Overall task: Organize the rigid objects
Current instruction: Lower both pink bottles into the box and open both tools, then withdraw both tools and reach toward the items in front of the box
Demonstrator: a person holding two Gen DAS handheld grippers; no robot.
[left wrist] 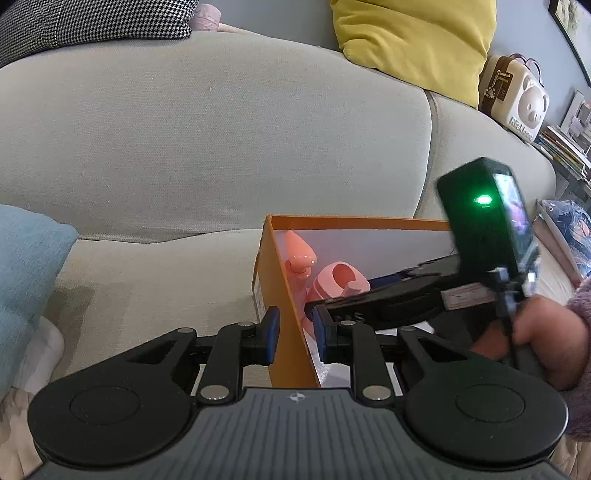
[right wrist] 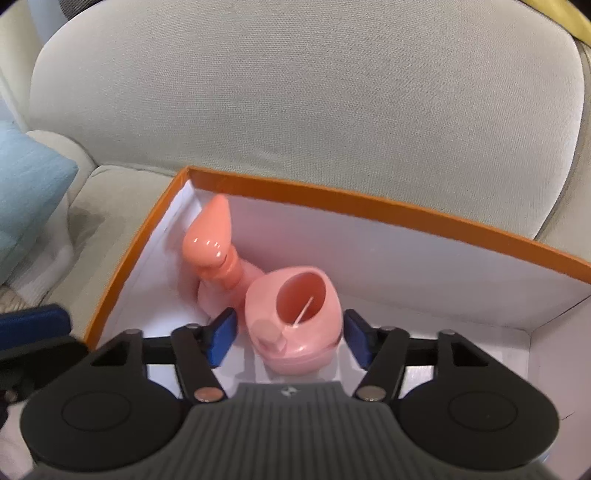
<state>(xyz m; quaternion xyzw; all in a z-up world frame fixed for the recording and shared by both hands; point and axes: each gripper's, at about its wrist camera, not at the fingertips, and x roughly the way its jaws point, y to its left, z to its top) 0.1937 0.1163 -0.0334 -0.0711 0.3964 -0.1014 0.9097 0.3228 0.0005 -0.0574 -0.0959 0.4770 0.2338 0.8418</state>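
Note:
An orange box with a white inside stands on the sofa seat. My left gripper straddles the box's near left wall, one blue pad outside and one inside, shut on it. One of its pads shows at the left edge of the right wrist view. My right gripper reaches down into the box, its pads against the two sides of a pink cup-like toy, shut on it. A salmon toy with a cone head leans in the far left corner. The left wrist view also shows the right gripper, the cup and a hand.
The grey sofa back rises right behind the box. A light blue cushion lies at the left, with a yellow cushion and a houndstooth one on top. A bear-faced case and stacked books sit far right.

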